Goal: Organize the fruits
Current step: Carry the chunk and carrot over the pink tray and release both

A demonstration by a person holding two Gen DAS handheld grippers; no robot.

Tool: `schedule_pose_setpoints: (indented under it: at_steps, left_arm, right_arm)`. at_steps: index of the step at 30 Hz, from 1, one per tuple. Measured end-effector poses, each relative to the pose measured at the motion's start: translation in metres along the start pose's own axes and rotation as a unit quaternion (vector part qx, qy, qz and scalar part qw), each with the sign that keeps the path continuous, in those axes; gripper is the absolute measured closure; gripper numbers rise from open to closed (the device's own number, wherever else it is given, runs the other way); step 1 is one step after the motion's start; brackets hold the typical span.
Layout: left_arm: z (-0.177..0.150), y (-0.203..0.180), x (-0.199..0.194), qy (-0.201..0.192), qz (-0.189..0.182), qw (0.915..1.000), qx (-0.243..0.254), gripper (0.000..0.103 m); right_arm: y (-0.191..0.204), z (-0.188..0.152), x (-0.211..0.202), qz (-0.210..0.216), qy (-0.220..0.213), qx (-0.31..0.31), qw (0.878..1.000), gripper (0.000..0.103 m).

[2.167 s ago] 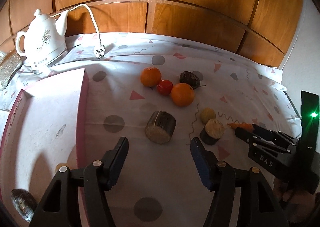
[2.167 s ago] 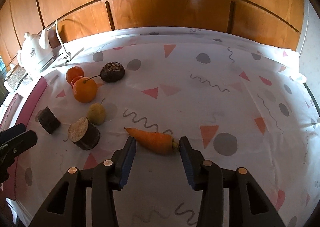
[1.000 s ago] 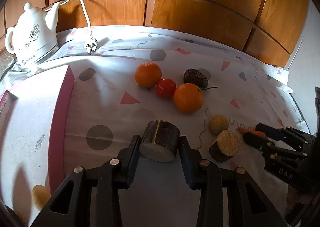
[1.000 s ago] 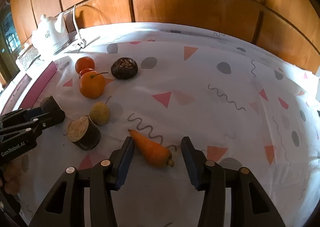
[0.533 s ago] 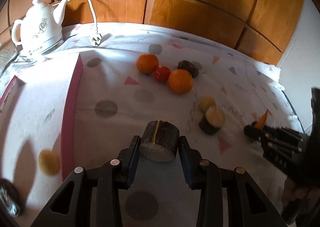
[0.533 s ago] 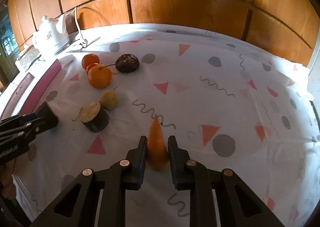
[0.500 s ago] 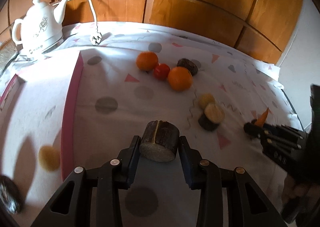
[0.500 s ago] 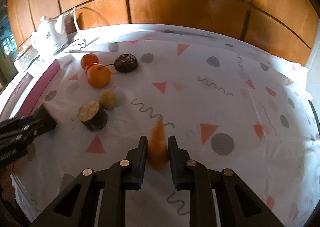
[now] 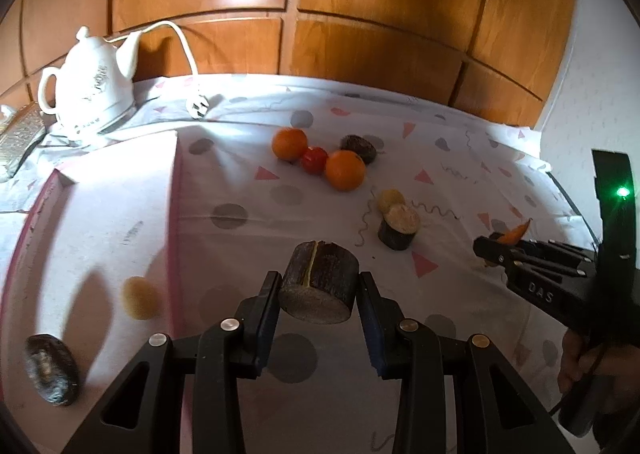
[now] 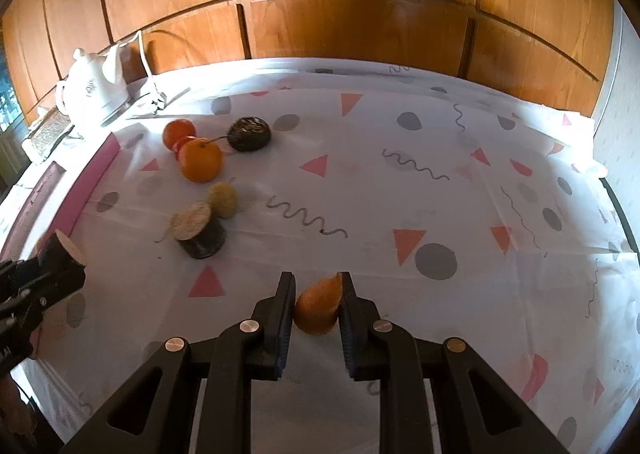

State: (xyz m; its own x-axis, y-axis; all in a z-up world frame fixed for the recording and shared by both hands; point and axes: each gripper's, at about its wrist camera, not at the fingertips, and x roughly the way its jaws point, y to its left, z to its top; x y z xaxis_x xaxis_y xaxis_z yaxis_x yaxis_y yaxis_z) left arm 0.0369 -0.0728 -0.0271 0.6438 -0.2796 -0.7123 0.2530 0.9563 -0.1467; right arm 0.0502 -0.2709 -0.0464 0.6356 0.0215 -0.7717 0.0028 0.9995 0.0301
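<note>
My left gripper (image 9: 318, 288) is shut on a dark cut cylinder chunk (image 9: 319, 283), lifted off the cloth beside the pink-rimmed white box (image 9: 100, 214). Inside that box lie a pale round fruit (image 9: 139, 297) and a dark round fruit (image 9: 50, 369). My right gripper (image 10: 318, 304) is shut on an orange carrot (image 10: 319, 308), held above the cloth. On the cloth remain two oranges (image 9: 345, 170), a red tomato (image 9: 314, 160), a dark round fruit (image 9: 359, 148), a small yellowish fruit (image 9: 391, 199) and a second dark cut chunk (image 9: 399, 226).
A white kettle (image 9: 94, 84) with cord and plug (image 9: 199, 109) stands at the back left. A wooden panelled wall runs behind the table. The patterned tablecloth (image 10: 440, 182) spreads to the right. A hand (image 9: 576, 362) holds the right gripper (image 9: 500, 248) at the right edge.
The right gripper closed on the carrot and lifted it off the cloth. The left gripper, holding the dark chunk, rose and drew back toward the pink box.
</note>
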Motion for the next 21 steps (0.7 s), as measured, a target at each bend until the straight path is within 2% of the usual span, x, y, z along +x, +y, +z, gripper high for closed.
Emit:
schedule_pose_setpoints:
  at_steps: [8,15,21]
  left_arm:
    - [0.008,0.031,-0.021,-0.02,0.03,0.9988,-0.033,0.065]
    - [0.012,0.071,-0.032,-0.028,0.08,0.9942,-0.066,0.065]
    - [0.009,0.108,-0.036,-0.026,0.122,0.9872,-0.099,0.065]
  right_arm:
    - [0.029,0.01,-0.021,0.038,-0.02,-0.014,0.999,0.083]
    - [0.086,0.025,-0.025,0.108,-0.024,-0.05,0.993,0.083]
    - [0.139,0.036,-0.021,0.167,-0.017,-0.083,0.982,0.083]
